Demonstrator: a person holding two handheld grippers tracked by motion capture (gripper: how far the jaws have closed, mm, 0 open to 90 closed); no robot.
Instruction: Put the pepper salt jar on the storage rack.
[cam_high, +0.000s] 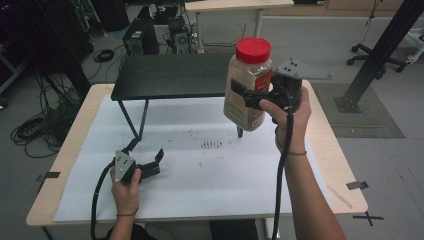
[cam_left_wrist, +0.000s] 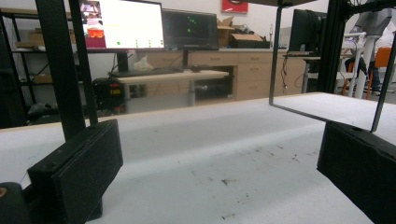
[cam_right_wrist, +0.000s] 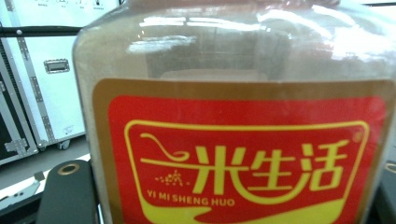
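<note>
Red-capped seasoning jar (cam_high: 248, 85) pinched in right gripper (cam_high: 250, 97), lifted above white table sheet (cam_high: 200, 170).
Left gripper (cam_high: 150, 162) spread wide, resting low beside black shelf (cam_high: 170, 76).

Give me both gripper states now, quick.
Left gripper: open, empty, low over the table.
Right gripper: shut on the red-lidded jar, held in the air.
</note>
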